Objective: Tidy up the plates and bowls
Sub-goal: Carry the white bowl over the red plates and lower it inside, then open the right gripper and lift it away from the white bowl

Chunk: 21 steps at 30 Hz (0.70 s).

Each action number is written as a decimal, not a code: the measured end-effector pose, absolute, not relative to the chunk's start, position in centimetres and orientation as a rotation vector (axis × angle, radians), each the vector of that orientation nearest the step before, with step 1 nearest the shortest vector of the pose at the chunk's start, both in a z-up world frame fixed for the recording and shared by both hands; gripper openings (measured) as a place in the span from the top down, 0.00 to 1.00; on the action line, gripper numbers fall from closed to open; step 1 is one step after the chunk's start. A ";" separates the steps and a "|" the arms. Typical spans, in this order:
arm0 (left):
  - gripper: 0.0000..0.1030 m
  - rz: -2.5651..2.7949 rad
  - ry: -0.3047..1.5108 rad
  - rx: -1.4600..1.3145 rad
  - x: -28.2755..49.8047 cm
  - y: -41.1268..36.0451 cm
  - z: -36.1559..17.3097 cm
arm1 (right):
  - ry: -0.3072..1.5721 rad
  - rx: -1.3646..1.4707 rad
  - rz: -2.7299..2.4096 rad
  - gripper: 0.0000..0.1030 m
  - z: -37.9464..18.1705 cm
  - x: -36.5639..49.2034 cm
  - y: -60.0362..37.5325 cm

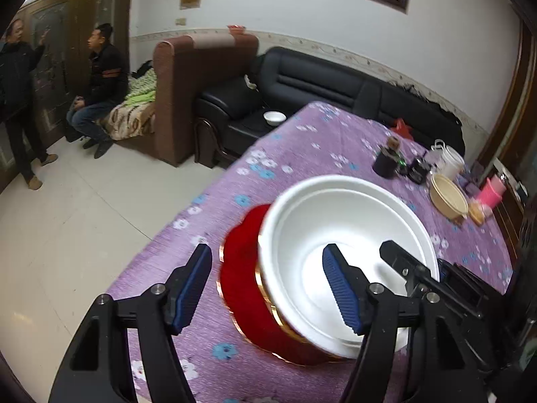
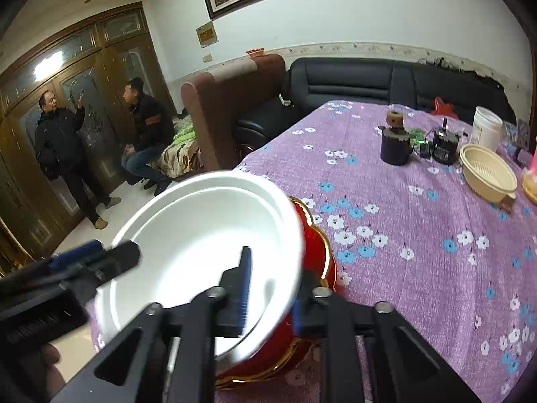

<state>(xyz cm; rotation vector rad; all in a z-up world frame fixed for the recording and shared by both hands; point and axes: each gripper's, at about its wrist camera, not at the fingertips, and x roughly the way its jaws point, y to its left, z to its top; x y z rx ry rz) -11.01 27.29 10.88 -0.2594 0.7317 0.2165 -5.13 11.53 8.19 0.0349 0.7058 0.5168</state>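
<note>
Now | right hand-held gripper [image 2: 268,288] seemingly clamped on white bowl [image 2: 201,235] rim | left hand-held gripper [image 1: 268,288] agape, empty.

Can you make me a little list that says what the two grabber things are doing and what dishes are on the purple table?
right gripper: shut on the near rim of the white bowl, one finger inside, one outside
left gripper: open, empty, beside the bowl
white bowl: tilted, over the red plate
red plate: gold edge, on the purple tablecloth
other dishes: cream basket bowl far on the table; small white bowl on the black sofa
</note>
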 end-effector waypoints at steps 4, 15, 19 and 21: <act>0.27 0.242 0.691 -0.290 -11.9 28.2 11.4 | 0.637 0.024 0.493 0.54 8.6 -5.6 11.4; 0.18 0.323 0.593 -0.158 -14.0 25.2 13.0 | 0.541 0.152 0.431 0.39 11.2 -8.0 7.1; 0.11 0.314 0.539 -0.050 -14.9 22.3 13.9 | 0.554 0.191 0.412 0.39 11.0 -8.5 5.1; 0.10 0.282 0.540 -0.014 -14.9 20.9 14.0 | 0.566 0.196 0.401 0.38 10.7 -8.8 4.3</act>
